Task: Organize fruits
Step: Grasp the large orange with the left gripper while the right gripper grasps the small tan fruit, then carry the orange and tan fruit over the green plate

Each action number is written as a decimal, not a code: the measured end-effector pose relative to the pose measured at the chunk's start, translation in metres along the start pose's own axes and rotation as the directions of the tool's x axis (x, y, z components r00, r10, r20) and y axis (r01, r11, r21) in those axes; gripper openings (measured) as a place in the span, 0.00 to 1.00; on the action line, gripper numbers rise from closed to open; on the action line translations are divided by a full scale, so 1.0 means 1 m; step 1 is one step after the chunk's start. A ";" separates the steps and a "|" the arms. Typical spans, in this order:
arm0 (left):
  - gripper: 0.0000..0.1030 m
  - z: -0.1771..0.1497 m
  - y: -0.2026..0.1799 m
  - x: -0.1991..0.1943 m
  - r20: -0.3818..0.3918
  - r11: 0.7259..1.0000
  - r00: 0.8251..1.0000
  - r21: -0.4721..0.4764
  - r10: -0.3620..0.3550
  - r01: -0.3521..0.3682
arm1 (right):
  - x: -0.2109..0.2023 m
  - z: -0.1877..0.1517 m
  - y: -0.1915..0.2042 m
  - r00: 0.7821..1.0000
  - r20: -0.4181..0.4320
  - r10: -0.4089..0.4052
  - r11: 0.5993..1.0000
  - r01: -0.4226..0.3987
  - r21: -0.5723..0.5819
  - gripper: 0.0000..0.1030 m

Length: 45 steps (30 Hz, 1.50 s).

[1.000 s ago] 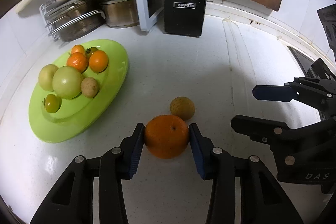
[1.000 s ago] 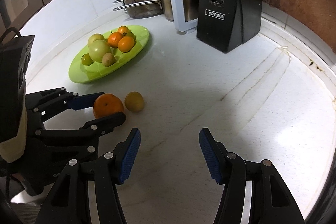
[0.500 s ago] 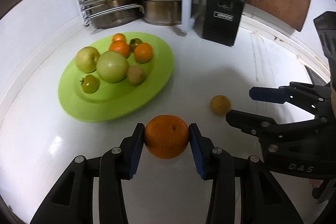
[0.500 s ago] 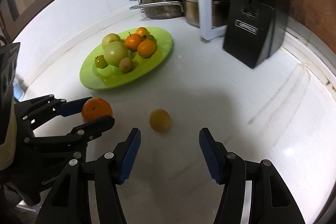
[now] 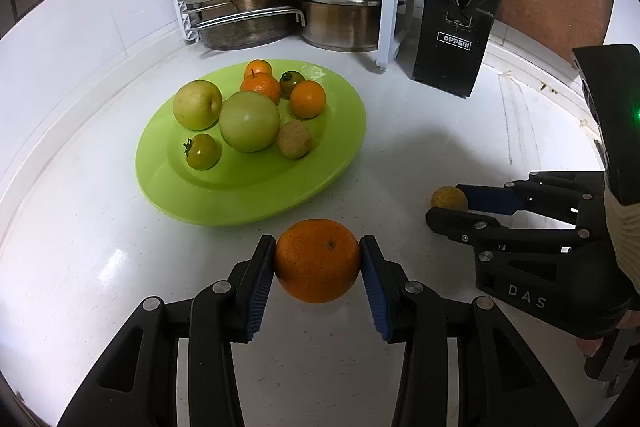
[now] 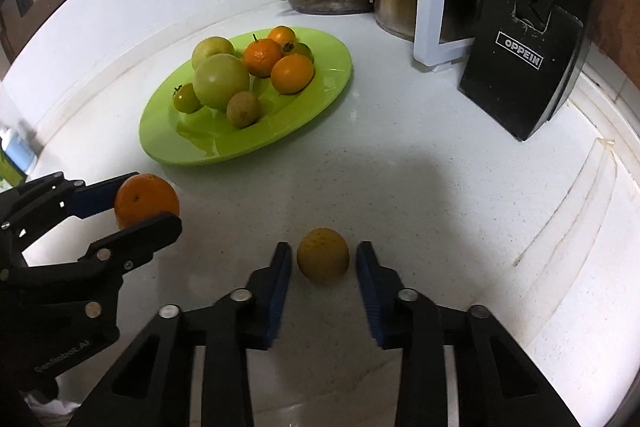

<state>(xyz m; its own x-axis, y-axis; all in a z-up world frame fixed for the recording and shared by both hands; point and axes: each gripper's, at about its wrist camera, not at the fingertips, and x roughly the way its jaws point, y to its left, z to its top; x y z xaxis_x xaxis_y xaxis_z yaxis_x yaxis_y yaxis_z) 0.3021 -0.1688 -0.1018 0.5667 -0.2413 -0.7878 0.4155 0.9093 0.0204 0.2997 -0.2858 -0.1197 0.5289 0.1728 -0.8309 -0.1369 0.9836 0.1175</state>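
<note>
- The left gripper (image 5: 318, 261) pinches a large orange (image 5: 317, 260) between its blue pads, low in the centre of the left wrist view, just short of the near rim of the green plate (image 5: 256, 203).
- Risk, as I judge it: the orange is round and held only at its widest sides; a jolt or a slackened squeeze could let it slip and roll off across the white surface (image 5: 420, 147).
- The plate already carries a crowded cluster of fruit; an orange let go against them could knock one over the shallow rim. The bare near part of the plate looks the safer spot.
- The right gripper (image 6: 323, 259) is spread part-way, its pads flanking a small yellow-brown fruit (image 6: 323, 255) that rests on the surface at lower centre of the right wrist view, with a narrow gap on each side and no contact that I can see.
- Risk there: closing off-centre would have one pad touch first and nudge the fruit out forward.
- The two grippers are close together; both heading for the plate at once could collide.
</note>
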 end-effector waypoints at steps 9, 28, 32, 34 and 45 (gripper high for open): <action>0.41 -0.001 0.002 -0.005 0.015 1.000 1.000 -0.003 -0.009 0.009 | -0.011 -0.001 0.004 1.000 0.029 0.003 1.000 -0.002 -0.009 0.26; 0.41 -0.010 0.027 -0.059 0.110 0.999 0.994 -0.033 -0.021 0.025 | -0.073 0.001 0.037 0.985 0.170 0.000 1.000 0.000 -0.001 0.26; 0.41 -0.009 0.037 -0.074 0.143 0.999 0.990 -0.033 -0.012 0.017 | -0.083 0.003 0.050 0.979 0.202 0.004 1.000 -0.003 -0.009 0.26; 0.41 -0.008 0.042 -0.083 0.166 0.999 0.986 -0.031 -0.005 0.011 | -0.087 0.006 0.057 0.977 0.213 0.008 1.000 -0.004 -0.016 0.26; 0.41 0.007 0.071 -0.113 0.253 0.999 0.967 -0.034 0.034 -0.026 | -0.099 0.028 0.084 0.958 0.288 0.011 1.000 -0.004 -0.024 0.26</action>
<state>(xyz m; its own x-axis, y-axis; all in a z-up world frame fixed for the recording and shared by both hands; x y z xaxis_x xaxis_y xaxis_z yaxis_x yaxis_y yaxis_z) 0.2727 -0.0792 -0.0065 0.7421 -0.2884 -0.6050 0.3764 0.9263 0.0201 0.2595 -0.2189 -0.0125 0.7462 0.1908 -0.6379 -0.1590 0.9814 0.1075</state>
